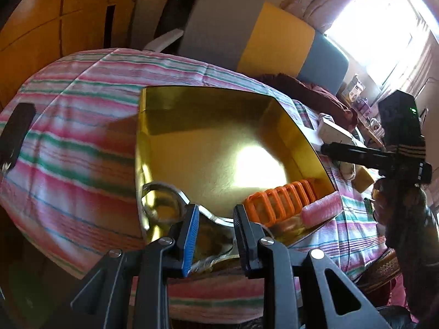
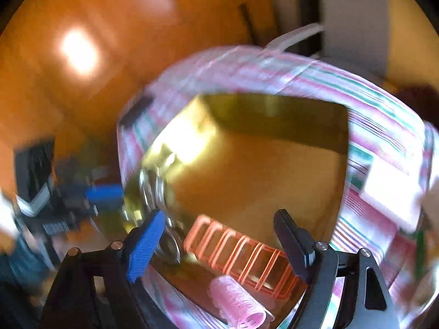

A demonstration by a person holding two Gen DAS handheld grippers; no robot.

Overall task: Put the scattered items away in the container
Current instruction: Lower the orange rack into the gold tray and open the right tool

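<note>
A gold box [image 1: 208, 101] with mirror-like walls lies open on a striped cloth. An orange plastic rack [image 1: 282, 200] rests inside against its near wall. A pink hair roller [image 1: 321, 208] lies just outside that wall on the cloth. A shiny metal item with a ring-shaped end [image 1: 162, 203] sits at the box's near left corner. My left gripper [image 1: 216, 219] hangs over it with a narrow gap between the pads, which do not press on it. In the blurred right wrist view, my right gripper [image 2: 219, 233] stands wide open above the rack [image 2: 241, 249], with the roller [image 2: 241, 307] below it.
The striped cloth [image 1: 76, 126] covers a bed or table. A black object [image 1: 16, 134] lies at its left edge and a white box [image 1: 334, 131] to the right of the gold box. A grey, yellow and blue cushion [image 1: 260, 33] stands behind. Wooden panels [image 1: 41, 13] fill the far left.
</note>
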